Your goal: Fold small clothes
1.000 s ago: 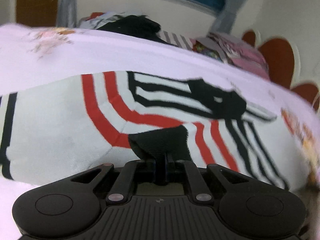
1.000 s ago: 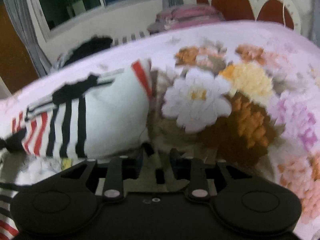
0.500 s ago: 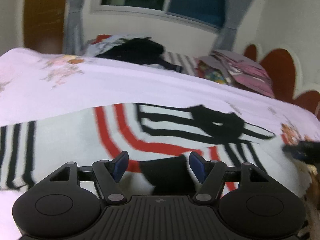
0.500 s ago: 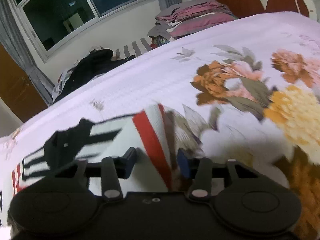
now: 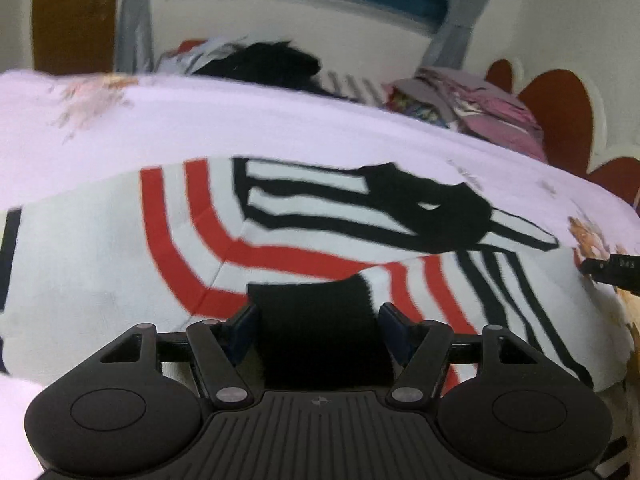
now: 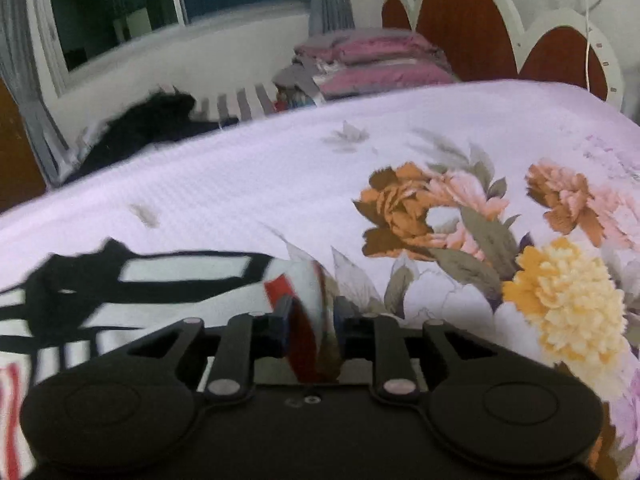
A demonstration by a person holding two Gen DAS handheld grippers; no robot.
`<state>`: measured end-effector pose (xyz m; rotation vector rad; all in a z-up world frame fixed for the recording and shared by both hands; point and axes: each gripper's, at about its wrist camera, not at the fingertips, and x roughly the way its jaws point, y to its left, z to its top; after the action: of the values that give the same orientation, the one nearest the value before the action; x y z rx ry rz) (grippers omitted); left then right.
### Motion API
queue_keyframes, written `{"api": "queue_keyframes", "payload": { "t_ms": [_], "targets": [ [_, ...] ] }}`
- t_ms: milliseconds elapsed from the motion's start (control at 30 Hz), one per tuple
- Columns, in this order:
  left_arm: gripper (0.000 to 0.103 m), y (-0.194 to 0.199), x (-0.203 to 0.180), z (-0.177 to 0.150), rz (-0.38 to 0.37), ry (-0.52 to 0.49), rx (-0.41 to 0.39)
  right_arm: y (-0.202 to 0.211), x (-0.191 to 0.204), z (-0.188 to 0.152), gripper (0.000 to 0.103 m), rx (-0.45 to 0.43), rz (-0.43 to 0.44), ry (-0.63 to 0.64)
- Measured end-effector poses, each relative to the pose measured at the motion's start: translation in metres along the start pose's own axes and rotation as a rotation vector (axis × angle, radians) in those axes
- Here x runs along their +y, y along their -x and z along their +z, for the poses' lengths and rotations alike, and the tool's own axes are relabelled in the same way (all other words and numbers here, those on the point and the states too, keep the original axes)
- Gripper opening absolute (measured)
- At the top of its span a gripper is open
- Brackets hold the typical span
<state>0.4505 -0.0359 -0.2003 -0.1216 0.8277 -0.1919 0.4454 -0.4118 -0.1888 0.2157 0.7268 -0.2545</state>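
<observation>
A small white garment with red and black stripes lies spread on the bed. My left gripper is open, its jaws wide on either side of the garment's black cuff. My right gripper is open, jaws partly apart around the garment's red-trimmed edge at its right side. The garment also shows in the right wrist view. The tip of the right gripper shows at the right edge of the left wrist view.
The bed has a pale lilac cover with large flowers. Dark and striped clothes and folded pink bedding lie at the far side. A scalloped headboard stands at the right.
My left gripper was shut on the black cuff a second ago and has opened. My right gripper has also opened and now stands at the garment's red-trimmed edge.
</observation>
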Motion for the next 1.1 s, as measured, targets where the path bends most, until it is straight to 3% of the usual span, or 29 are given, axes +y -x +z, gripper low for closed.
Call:
{"api": "queue_keyframes", "payload": {
  "t_ms": [233,433,567,667,733,867,1100],
  "targets": [
    [0.066,-0.014,0.005,-0.007,0.018,-0.013,0.042,0.047,0.026,-0.033,0.032,-0.016,0.049,0.122],
    [0.066,0.007,0.021,-0.002,0.010,0.032,0.046,0.046,0.026,-0.057,0.035,0.061,-0.025,0.209],
    [0.066,0.028,0.048,-0.004,0.025,0.061,0.031,0.072,0.029,-0.058,0.034,0.021,0.001,0.189],
    [0.066,0.044,0.072,-0.008,0.060,0.093,0.032,0.066,0.038,-0.070,0.035,0.096,-0.008,0.246],
    [0.066,0.055,0.094,-0.011,0.090,0.143,0.040,0.071,0.041,-0.071,0.037,0.087,-0.013,0.236],
    [0.079,0.079,0.139,-0.024,0.143,0.251,0.034,0.088,0.068,-0.063,0.037,0.037,0.067,0.229],
    [0.080,0.110,0.212,-0.051,0.218,0.418,0.000,0.094,0.146,-0.067,0.047,0.041,0.262,0.268]
  ]
}}
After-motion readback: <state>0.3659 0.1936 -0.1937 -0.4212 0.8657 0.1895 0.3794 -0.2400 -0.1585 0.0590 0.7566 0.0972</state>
